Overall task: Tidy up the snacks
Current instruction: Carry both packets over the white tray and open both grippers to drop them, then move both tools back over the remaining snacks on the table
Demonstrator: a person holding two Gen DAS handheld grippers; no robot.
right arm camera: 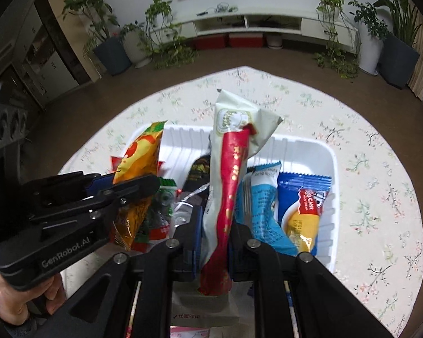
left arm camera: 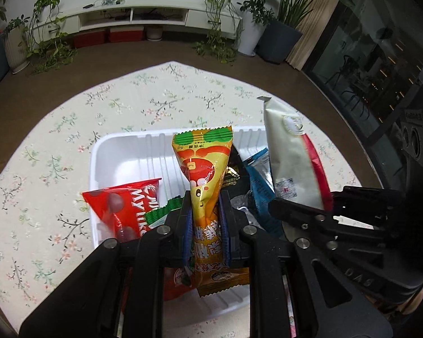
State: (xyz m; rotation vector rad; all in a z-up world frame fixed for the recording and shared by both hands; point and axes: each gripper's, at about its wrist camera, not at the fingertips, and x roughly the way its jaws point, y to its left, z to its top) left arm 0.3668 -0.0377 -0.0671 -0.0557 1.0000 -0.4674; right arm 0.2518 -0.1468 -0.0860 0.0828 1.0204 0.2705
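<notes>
My left gripper (left arm camera: 205, 222) is shut on a yellow-orange snack packet (left arm camera: 204, 163), which stands upright over the white tray (left arm camera: 110, 152). My right gripper (right arm camera: 215, 242) is shut on a long white-and-red packet (right arm camera: 231, 146), held above the same tray (right arm camera: 328, 152). In the left wrist view the right gripper (left arm camera: 307, 205) comes in from the right with its white packet (left arm camera: 289, 152). From the right wrist the left gripper (right arm camera: 121, 183) shows at the left with the yellow packet (right arm camera: 141, 155). Both hover close together above the tray.
In the tray lie a red packet (left arm camera: 127, 205), a green-edged packet (left arm camera: 163, 209), a black packet (right arm camera: 198, 171), a light blue packet (right arm camera: 263, 202) and a dark blue cake packet (right arm camera: 304, 202). A floral cloth (left arm camera: 70, 129) covers the round table. A hand (right arm camera: 17, 301) grips the left tool.
</notes>
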